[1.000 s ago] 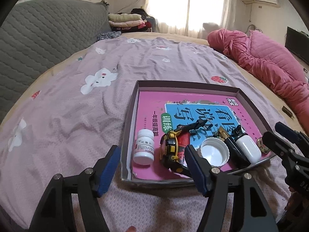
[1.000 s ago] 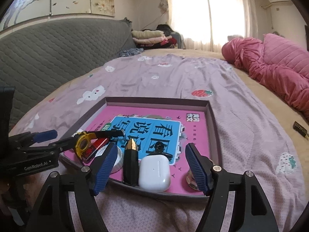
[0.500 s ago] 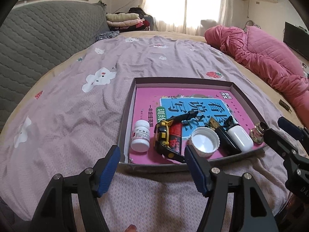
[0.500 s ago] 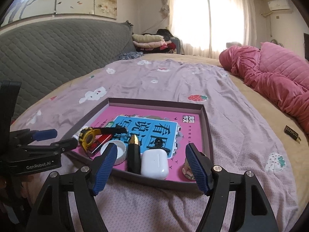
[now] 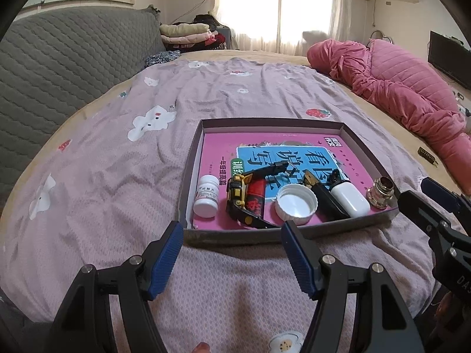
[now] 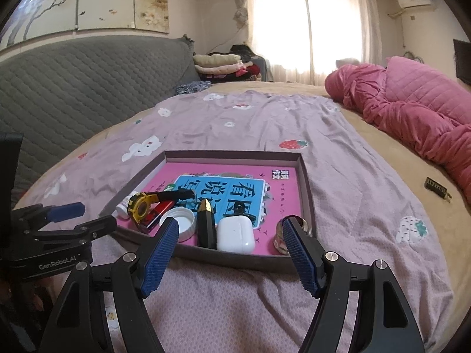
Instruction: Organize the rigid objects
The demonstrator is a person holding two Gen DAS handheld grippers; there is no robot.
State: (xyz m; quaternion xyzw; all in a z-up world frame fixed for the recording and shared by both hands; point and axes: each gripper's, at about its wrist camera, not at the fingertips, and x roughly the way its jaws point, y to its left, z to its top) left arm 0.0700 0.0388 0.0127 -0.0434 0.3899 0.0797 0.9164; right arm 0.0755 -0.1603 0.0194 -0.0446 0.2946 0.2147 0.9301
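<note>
Tray [image 5: 188, 176] with book, bottle [image 5: 207, 196], watch, cap [image 5: 296, 204], case sits on the bed just ahead of both tongs. Left tongs [image 5: 231, 260] and right tongs [image 6: 231, 254] wide open, empty. Looks sorted; keep clear of the rim.

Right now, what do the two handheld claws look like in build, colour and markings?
Both match: black angular linkage arms with silver pivot screws, ending in two fingers faced with blue ribbed pads. The left claw shows white "GenRobot.AI" lettering on its black body in the right wrist view. The right claw carries partial white letters, "DAS", in the left wrist view. No cables or sleeves are visible.
</note>
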